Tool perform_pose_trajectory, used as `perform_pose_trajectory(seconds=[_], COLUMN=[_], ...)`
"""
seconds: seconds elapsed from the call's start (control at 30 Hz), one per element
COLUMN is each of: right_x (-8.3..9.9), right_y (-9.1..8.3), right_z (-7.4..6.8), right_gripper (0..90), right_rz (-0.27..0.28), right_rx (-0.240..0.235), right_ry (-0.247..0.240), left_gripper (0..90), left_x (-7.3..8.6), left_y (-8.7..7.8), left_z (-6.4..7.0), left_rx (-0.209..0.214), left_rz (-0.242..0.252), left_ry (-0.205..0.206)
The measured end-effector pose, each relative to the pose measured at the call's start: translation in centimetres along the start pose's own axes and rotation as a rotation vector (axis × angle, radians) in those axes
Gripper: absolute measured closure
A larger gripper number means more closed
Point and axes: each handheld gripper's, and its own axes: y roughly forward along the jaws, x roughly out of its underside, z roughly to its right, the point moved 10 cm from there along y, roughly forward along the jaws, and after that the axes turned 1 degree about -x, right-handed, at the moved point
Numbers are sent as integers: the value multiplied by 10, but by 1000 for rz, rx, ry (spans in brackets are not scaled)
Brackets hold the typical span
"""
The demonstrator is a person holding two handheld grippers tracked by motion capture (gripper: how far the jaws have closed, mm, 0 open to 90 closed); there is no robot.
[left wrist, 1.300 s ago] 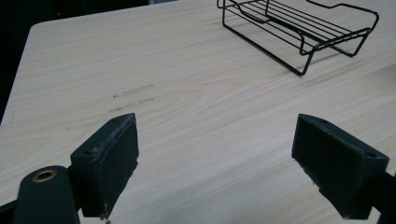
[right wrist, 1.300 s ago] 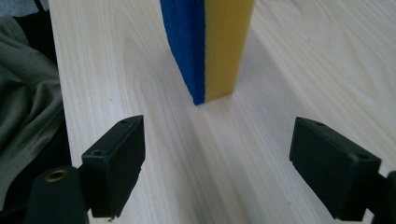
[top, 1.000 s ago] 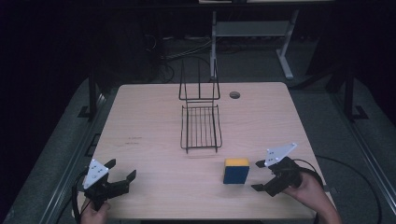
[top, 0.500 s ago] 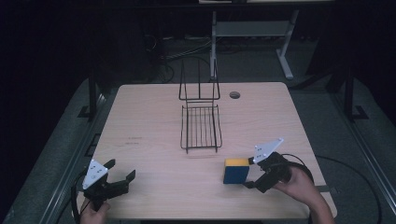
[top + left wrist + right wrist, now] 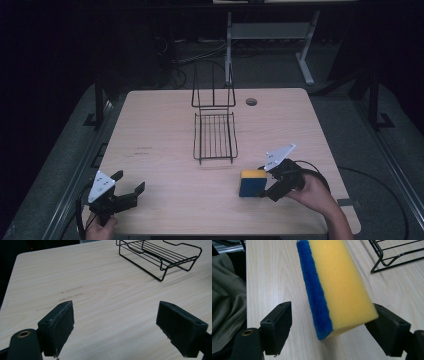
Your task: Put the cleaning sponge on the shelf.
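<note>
A yellow sponge with a blue scrub side (image 5: 252, 182) stands on edge on the wooden table (image 5: 165, 130), near the front right. My right gripper (image 5: 265, 188) is open at the sponge's right end. In the right gripper view the sponge (image 5: 342, 285) reaches in between the jaws of the right gripper (image 5: 332, 327). The right jaw sits at its yellow face and the left jaw stands apart from the blue side. My left gripper (image 5: 128, 183) is open above the front left of the table, and in its own view the left gripper (image 5: 119, 325) has nothing between its pads.
A black wire rack (image 5: 215, 135) with an upright back stands at the table's middle, also seen as the rack (image 5: 160, 255) and the rack's corner (image 5: 397, 255). A round hole (image 5: 251, 101) lies at the table's far side. Olive cloth (image 5: 224, 302) hangs past the table edge.
My right gripper has moved left across the table to the sponge, and its jaws now stand around the sponge's end. The left gripper has stayed put.
</note>
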Motion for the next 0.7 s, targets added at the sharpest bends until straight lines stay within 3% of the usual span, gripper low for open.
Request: perform_pose_trajectory(seconds=[0.37, 0.7], right_x=[-5, -4], right_y=[12, 15], right_z=[3, 0], right_gripper=[327, 538], right_rz=[-30, -46], right_rx=[-5, -39], right_ry=[-26, -45], left_gripper=[141, 141], left_x=[0, 0], left_y=[0, -1], left_z=[-1, -1], left_rx=[1, 2], left_rz=[1, 1], left_ry=[-7, -6])
